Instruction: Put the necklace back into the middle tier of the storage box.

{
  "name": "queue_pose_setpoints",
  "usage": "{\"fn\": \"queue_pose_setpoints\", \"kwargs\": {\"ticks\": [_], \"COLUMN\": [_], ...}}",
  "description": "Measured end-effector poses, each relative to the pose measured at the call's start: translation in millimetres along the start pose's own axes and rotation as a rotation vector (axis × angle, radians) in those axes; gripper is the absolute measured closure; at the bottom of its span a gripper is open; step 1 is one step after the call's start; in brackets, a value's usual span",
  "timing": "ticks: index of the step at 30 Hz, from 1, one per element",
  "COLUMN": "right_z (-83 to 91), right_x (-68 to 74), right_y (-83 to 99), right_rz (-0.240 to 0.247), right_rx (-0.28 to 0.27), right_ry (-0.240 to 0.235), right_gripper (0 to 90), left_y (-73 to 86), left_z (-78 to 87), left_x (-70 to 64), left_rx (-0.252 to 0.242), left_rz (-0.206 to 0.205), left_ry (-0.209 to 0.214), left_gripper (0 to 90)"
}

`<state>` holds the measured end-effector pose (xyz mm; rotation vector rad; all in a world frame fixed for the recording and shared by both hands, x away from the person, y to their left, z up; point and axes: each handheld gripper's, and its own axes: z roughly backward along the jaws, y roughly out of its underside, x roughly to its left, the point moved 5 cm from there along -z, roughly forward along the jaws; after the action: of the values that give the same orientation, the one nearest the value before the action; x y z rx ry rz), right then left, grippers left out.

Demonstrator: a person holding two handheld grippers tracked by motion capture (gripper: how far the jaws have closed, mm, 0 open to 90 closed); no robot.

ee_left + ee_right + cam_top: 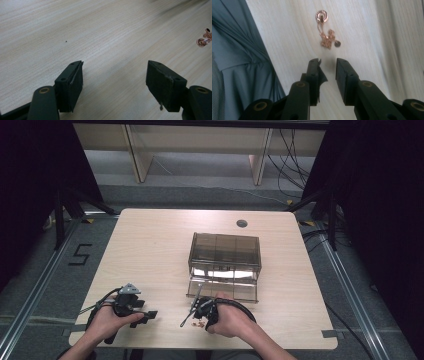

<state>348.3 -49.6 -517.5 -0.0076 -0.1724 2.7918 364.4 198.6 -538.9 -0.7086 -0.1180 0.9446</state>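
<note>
A rose-gold necklace (325,35) with a ring pendant lies bunched on the wooden table (150,250), near the front edge. My right gripper (328,62) points down at it from just short of the chain, open by a narrow gap with nothing between its jaws. In the high view the necklace (198,324) sits right under the right gripper (201,318). To the left, my left gripper (149,315) is held low over the table; its jaws (115,65) stand wide open and empty. The necklace (203,40) appears at the far right edge of the left gripper view.
A smoky transparent drawer box (225,251) stands mid-table, its bottom drawer (222,291) pulled out toward me. A thin dark rod (192,306) slants beside the right hand. The person's blue clothing (239,62) borders the table's front edge.
</note>
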Motion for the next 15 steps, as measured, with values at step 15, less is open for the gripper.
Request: {"fn": "queue_pose_setpoints", "kwargs": {"ticks": [15], "right_z": [-7.2], "right_x": [-0.6], "right_y": [-16.6], "right_rz": [0.014], "right_rx": [-0.003], "right_ry": [-0.014], "right_gripper": [75.1], "left_y": [-0.5], "left_z": [0.0], "left_x": [-0.2], "left_rx": [-0.009], "left_rz": [-0.001], "left_ry": [0.002], "left_gripper": [29.5]}}
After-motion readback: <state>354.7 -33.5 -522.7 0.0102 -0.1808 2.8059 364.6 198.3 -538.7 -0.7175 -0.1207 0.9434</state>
